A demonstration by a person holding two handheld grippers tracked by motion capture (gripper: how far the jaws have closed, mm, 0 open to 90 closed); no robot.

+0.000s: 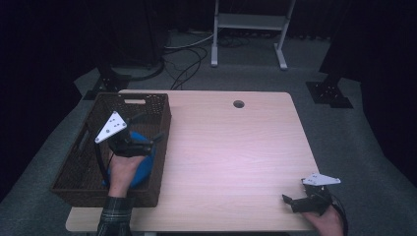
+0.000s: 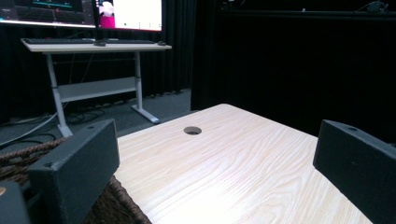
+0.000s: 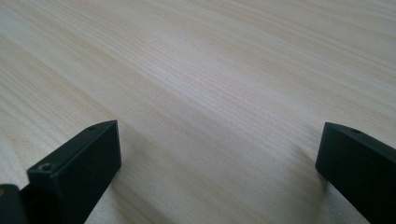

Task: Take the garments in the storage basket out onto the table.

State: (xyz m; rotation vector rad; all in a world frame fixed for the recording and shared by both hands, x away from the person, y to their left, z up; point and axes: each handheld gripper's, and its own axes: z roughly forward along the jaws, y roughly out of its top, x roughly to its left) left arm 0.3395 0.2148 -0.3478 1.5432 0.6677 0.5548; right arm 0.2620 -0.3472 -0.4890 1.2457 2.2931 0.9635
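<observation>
A brown wicker basket (image 1: 78,147) stands on the left part of the light wood table (image 1: 231,147). Inside it lies a blue object (image 1: 143,167), partly hidden under the person's left hand. My left gripper (image 1: 156,139) hovers over the basket's right side and points toward the table. Its jaws stand wide apart with nothing between them (image 2: 217,158), and the basket's woven rim (image 2: 28,154) runs under the left jaw. My right gripper (image 1: 287,200) rests low at the table's front right corner, open and holding nothing (image 3: 219,158), over bare wood.
A round cable hole (image 1: 239,104) is set in the table near its far edge. Behind the table stand a white desk frame (image 1: 251,22) and floor cables (image 1: 187,59). Black stand bases (image 1: 328,93) sit at the right. A desk with monitors (image 2: 93,44) lies ahead of the left gripper.
</observation>
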